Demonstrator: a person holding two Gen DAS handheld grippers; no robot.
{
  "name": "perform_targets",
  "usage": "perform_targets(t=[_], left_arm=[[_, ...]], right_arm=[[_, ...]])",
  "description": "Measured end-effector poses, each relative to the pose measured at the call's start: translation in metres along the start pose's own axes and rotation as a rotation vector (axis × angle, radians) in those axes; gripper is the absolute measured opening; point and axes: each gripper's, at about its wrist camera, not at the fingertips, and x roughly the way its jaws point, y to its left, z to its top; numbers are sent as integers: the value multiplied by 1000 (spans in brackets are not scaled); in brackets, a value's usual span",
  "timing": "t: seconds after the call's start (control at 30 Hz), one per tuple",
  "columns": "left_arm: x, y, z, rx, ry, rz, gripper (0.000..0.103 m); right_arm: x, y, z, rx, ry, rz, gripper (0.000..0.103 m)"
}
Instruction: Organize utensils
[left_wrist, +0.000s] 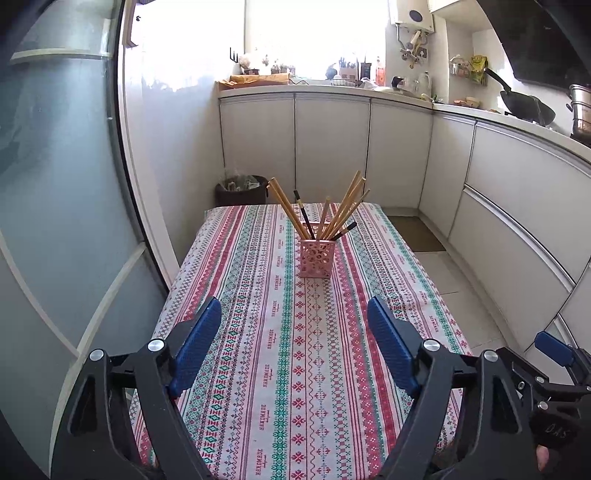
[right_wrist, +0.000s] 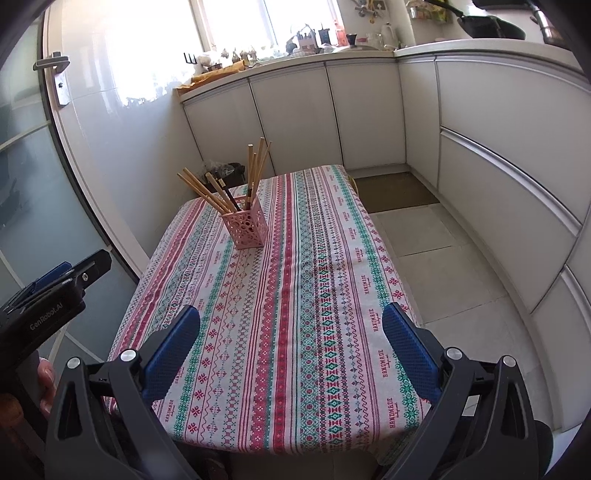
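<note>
One pink perforated square plastic holder (left_wrist: 315, 258) stands upright on the striped patterned tablecloth (left_wrist: 288, 350), at twelve o'clock from the left gripper (left_wrist: 294, 317). It holds roughly eight tan wooden chopsticks (left_wrist: 345, 206) and two dark ones (left_wrist: 303, 214), fanned outward. The left gripper and right gripper (right_wrist: 290, 325) both hang spread wide, pinching nothing.
</note>
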Motion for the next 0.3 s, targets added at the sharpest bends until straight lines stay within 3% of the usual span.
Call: perform_targets(t=[0.07, 0.3], left_arm=[[-3, -1, 2, 8, -18, 6, 97], [-3, -3, 3, -2, -3, -11, 96]], right_arm=[[-1, -1, 1, 1, -5, -1, 96], [-3, 1, 2, -5, -21, -9, 96]])
